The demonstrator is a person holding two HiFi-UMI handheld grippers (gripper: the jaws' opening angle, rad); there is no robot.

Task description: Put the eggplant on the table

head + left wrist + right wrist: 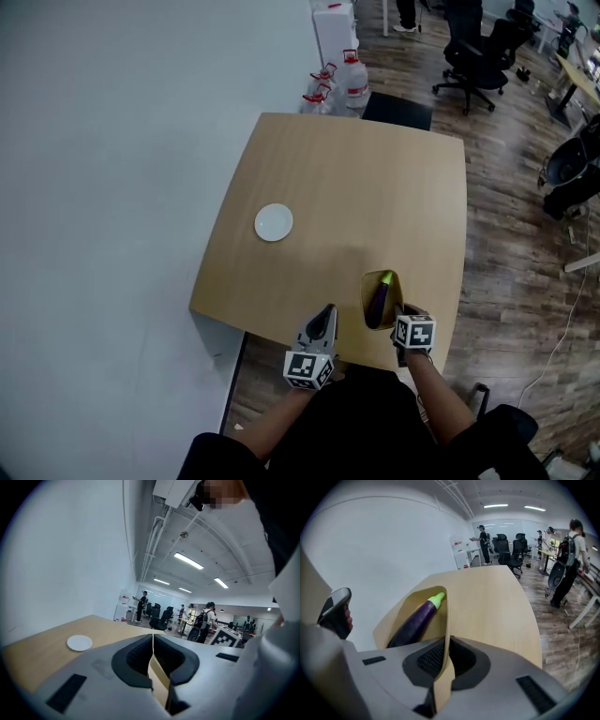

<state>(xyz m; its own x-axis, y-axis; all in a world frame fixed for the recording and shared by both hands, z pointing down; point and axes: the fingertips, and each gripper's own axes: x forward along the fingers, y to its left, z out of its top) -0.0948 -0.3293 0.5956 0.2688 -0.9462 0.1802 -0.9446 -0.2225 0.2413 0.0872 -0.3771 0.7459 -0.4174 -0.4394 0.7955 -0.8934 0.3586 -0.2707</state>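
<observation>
A purple eggplant (pixel 378 302) with a green cap lies in a shallow wooden bowl (pixel 364 298) over the near right part of the wooden table (pixel 356 187). My right gripper (pixel 401 315) is shut on the bowl's near rim. In the right gripper view, the thin rim (pixel 446 637) runs between the jaws, and the eggplant (pixel 415 622) lies slanted inside the bowl, cap pointing away. My left gripper (pixel 327 311) hovers at the table's near edge, left of the bowl. It is shut (pixel 153 641) with nothing in it.
A small white plate (pixel 274 222) sits on the table's left side, also low at left in the left gripper view (pixel 79 642). Water bottles (pixel 339 80) and a black chair (pixel 398 110) stand beyond the far edge. A white wall runs along the left. Office chairs (pixel 478 52) and people fill the background.
</observation>
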